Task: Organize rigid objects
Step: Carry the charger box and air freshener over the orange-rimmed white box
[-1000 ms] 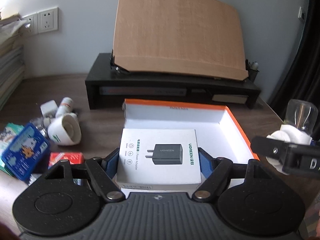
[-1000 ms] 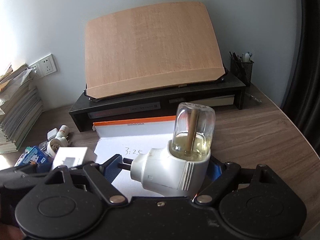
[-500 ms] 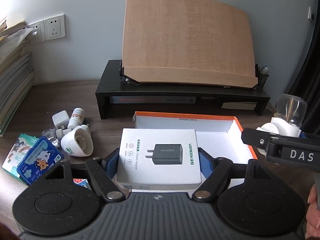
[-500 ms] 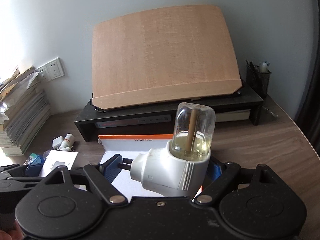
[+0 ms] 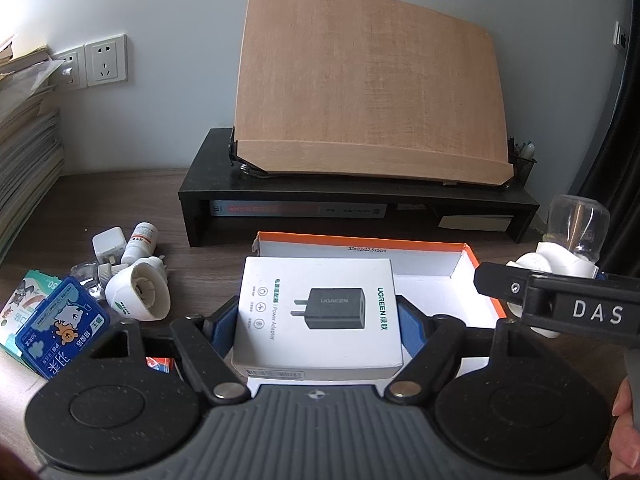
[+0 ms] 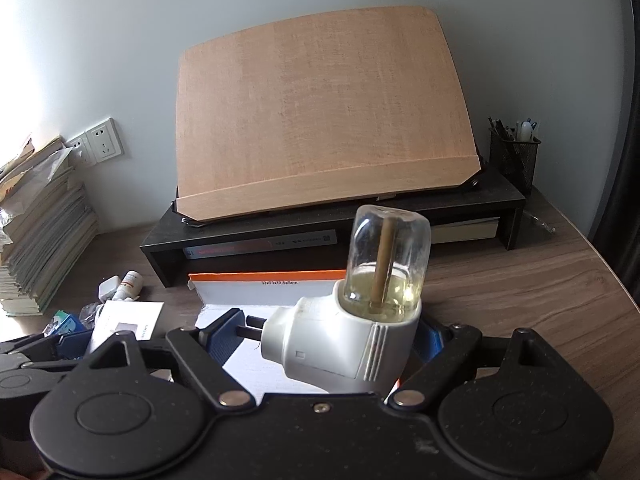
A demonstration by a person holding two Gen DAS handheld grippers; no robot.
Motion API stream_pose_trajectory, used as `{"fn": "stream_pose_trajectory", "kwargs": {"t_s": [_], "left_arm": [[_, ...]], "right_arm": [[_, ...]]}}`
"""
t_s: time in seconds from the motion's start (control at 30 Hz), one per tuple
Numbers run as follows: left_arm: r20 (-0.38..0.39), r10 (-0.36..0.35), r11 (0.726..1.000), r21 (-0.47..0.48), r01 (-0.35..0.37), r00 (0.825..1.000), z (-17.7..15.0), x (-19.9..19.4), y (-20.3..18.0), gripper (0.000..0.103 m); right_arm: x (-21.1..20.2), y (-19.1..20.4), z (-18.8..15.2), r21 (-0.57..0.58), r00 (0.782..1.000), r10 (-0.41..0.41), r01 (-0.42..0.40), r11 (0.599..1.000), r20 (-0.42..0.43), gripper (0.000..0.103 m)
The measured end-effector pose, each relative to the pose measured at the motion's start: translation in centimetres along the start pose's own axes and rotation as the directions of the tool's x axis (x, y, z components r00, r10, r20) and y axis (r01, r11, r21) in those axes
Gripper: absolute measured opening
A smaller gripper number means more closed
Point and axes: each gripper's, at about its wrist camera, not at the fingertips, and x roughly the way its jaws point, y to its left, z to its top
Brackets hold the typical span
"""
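Observation:
My left gripper (image 5: 318,320) is shut on a white power adapter box (image 5: 318,292) printed with a black charger, one blue pad on each side. It hangs over the near part of an orange-rimmed white box (image 5: 360,240). My right gripper (image 6: 332,336) is shut on a white plug-in vaporizer (image 6: 344,348) whose glass bottle of yellowish liquid stands upright. The orange-rimmed box (image 6: 264,278) lies just beyond it. In the left wrist view the vaporizer (image 5: 568,252) shows at the right edge, above the box's right rim.
A black desk riser (image 5: 360,196) carrying a tilted wooden board (image 5: 368,96) stands behind the box. On the desk at left lie a white plug shell (image 5: 136,296), a small bottle (image 5: 140,236), a white charger cube (image 5: 109,242) and a blue packet (image 5: 60,328). Stacked books (image 6: 44,224) line the left wall; a mesh pen cup (image 6: 514,156) stands at right.
Both grips are unchanged. The orange-rimmed box and riser sit lower and further right in the left wrist view, and the right gripper with the vaporizer has drawn back slightly.

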Motion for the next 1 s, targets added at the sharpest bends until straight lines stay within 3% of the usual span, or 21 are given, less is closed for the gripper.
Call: {"fn": "stream_pose_trajectory", "kwargs": {"t_s": [0.4, 1.0], "left_arm": [[-0.042, 0.010, 0.999, -0.037, -0.011, 0.999, -0.8, 0.7, 1.2, 0.079], [-0.041, -0.004, 0.999, -0.033, 0.002, 0.999, -0.4, 2.2, 0.3, 0.079]], "right_arm": [[1.2, 0.8, -0.1, -0.030, 0.999, -0.009, 0.008, 1.000, -0.033, 0.101], [2.7, 0.4, 0.9, -0.058, 0.998, -0.029, 0.025, 0.998, -0.054, 0.101]]}}
